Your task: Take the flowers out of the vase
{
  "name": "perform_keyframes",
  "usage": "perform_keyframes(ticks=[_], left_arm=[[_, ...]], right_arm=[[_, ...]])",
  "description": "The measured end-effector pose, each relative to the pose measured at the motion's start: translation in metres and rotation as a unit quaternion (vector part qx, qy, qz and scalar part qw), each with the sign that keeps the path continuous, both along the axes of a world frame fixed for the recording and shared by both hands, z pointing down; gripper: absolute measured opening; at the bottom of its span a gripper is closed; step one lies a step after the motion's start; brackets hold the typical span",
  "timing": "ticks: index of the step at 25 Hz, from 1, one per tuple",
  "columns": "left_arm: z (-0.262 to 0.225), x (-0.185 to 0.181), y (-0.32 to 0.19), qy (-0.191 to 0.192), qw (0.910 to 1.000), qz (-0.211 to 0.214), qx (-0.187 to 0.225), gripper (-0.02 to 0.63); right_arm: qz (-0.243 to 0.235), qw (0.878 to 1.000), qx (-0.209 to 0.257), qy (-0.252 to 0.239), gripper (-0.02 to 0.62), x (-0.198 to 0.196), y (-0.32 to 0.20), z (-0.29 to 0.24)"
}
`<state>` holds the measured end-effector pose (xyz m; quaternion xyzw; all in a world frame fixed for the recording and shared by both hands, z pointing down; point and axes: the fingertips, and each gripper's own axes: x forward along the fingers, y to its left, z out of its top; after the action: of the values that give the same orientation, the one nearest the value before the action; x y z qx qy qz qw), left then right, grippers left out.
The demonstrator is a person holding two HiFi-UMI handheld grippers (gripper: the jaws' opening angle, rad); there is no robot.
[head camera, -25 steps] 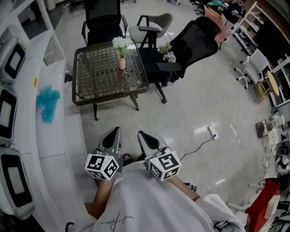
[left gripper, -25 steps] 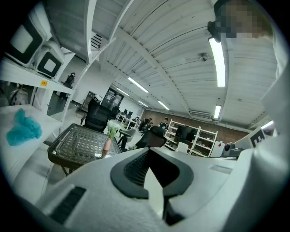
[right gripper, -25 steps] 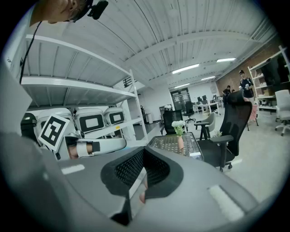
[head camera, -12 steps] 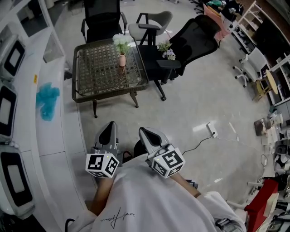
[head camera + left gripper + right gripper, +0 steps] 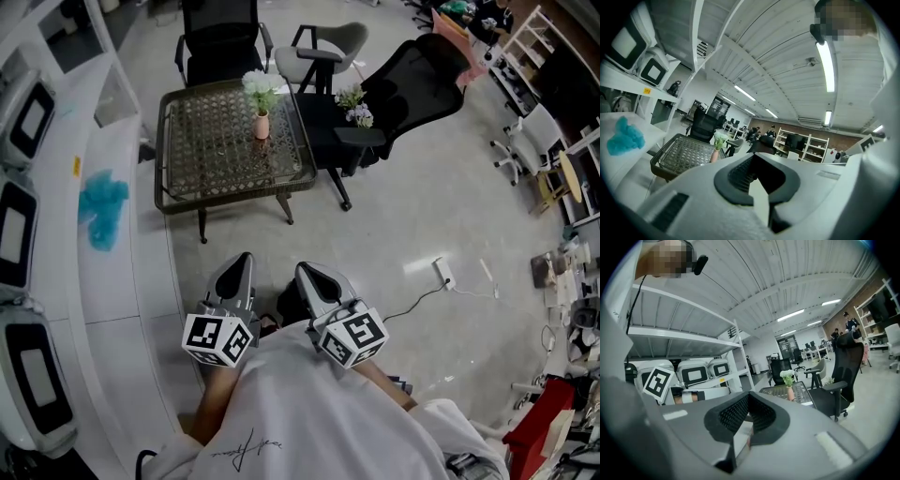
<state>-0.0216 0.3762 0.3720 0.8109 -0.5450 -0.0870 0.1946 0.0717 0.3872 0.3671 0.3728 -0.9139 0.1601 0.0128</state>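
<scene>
Left tongs (image 5: 241, 266) and right tongs (image 5: 307, 277) side by side, both closed, empty, pointing forward

No words or numbers could be read. The cubes (image 5: 217, 339) on the left tongs (image 5: 240, 264) and right tongs (image 5: 307, 274) bore only black-and-white square markers. A scrawled print (image 5: 246, 448) on the white shirt (image 5: 309, 412) and a yellow tag (image 5: 75, 168) on the left shelf (image 5: 67, 216) were illegible.

The table (image 5: 202, 192) is dark brown, its top a fine woven lattice. On it, the vase (image 5: 262, 126) is pink, and the flowers (image 5: 259, 84) are white over green stems. Behind the table stand a black chair (image 5: 217, 42) and a grey chair (image 5: 323, 42) with black arms. To the table's right is a black mesh chair (image 5: 408, 89). Left of the table, a turquoise cloth (image 5: 101, 208) lies on the white counter (image 5: 122, 281). The left gripper (image 5: 242, 262) and right gripper (image 5: 305, 275) are grey, with cubes in black-and-white squares.
</scene>
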Motion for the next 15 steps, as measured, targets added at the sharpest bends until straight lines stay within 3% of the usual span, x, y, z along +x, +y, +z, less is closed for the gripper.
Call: perform_keyframes(ticks=[8, 15], left_arm=[[0.016, 0.006, -0.026, -0.003, 0.9995, 0.008, -0.032, 0.003], [0.022, 0.013, -0.057, -0.032, 0.9982, 0.002, -0.051, 0.003]], right_arm=[[-0.01, 1.0, -0.024, -0.001, 0.008, -0.006, -0.031, 0.014], [-0.027, 0.999, -0.042, -0.007, 0.008, -0.012, -0.064, 0.022]])
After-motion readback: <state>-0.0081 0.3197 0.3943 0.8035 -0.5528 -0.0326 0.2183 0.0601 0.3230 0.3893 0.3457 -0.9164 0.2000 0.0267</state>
